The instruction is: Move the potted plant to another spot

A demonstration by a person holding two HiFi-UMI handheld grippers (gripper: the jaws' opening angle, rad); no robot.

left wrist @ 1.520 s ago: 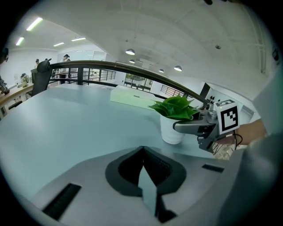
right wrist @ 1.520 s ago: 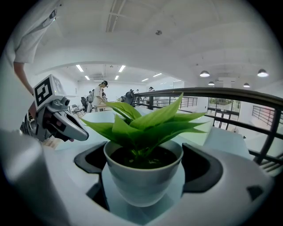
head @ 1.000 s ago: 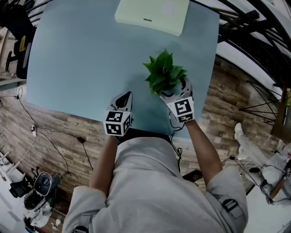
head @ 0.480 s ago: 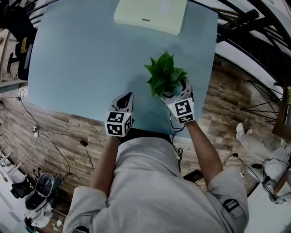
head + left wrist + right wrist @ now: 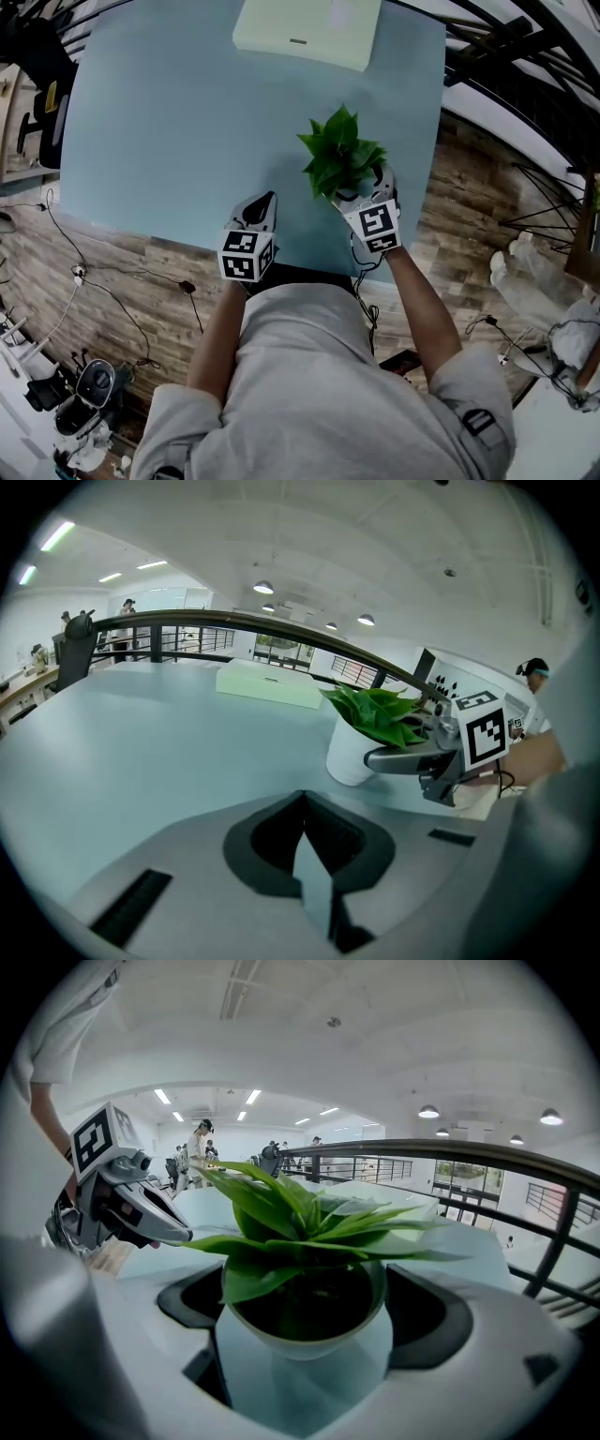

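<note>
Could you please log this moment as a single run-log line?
right gripper: fingers shut on potted plant | left gripper: fingers together, empty | potted plant: near right part of table

The head view looks steeply down from above the person's shoulders onto the table (image 5: 169,122). The left gripper view skims low over it, with the potted plant (image 5: 352,747) at right. The right gripper view sits close against that plant, frame centre.

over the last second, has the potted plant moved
No, not noticeably: the potted plant keeps the same gap to the pale box beyond it.
</note>
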